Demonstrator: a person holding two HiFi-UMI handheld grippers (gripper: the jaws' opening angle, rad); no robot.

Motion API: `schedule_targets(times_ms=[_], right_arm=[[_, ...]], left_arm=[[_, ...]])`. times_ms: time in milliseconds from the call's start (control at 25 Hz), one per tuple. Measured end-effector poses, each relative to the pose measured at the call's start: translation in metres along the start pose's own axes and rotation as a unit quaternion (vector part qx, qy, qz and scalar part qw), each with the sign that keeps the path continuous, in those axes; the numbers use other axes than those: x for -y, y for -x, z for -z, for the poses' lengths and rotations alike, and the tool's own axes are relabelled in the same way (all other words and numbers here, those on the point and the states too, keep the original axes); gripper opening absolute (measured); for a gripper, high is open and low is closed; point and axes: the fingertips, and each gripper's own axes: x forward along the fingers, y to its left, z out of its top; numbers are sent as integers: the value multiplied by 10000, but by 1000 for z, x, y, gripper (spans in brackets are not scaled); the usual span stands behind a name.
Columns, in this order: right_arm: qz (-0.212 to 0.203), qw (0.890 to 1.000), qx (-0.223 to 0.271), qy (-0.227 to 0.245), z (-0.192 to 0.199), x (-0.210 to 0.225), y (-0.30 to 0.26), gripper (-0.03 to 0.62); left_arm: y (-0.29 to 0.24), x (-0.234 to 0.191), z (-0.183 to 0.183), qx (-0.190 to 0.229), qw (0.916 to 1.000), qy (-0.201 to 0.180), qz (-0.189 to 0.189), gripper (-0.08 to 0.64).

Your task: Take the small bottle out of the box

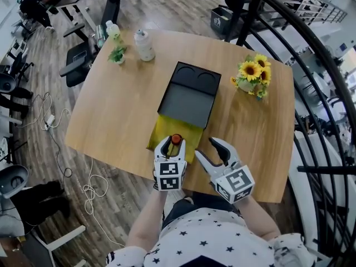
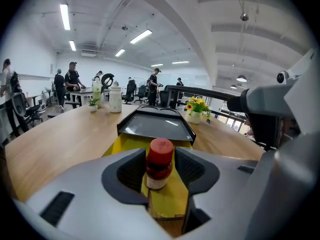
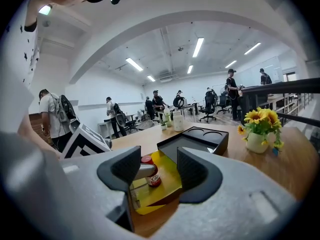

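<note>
1. Where it stands on the yellow floor of the box (image 1: 164, 128), the small bottle (image 1: 176, 139) is set upright. Its long axis is vertical and its red cap points up. A pale label is seen round the lower body.
2. Left tool (image 1: 173, 146): closed on the small bottle. In the left gripper view one dark pad is seen at each side of the bottle's body, with the cap rising above them.
3. Right tool (image 1: 204, 147): jaws spread wide, with nothing held between them. It is held just beside the near right corner of the box, apart from the bottle.
4. Box: laid near the front edge of the wooden counter (image 1: 111, 110), with its yellow lining exposed. Its far end is overlapped by a black tray (image 1: 186, 96) bearing two round recesses.
5. Pot of sunflowers (image 1: 253, 73): placed toward the far right of the counter, well apart from the box.
6. White bottle (image 1: 144, 44): placed at the far left of the counter, upright.
</note>
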Motion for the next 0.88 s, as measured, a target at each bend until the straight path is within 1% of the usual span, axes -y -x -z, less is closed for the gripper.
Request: schedule_targets(times_ms=[400,680,880], right_arm=[[15,10000,-25,-1,0,2,-1,212],[39,10000,20,55,1,-5,5,212],[132,9999,45,38,6,-11,17,212]], left_arm=[[-1,-5,1,26,9997,-188,-173,140],[7,-4,2,47,9997,-198,-123,137],[21,2,-3,201,9995,-199,-106,137]])
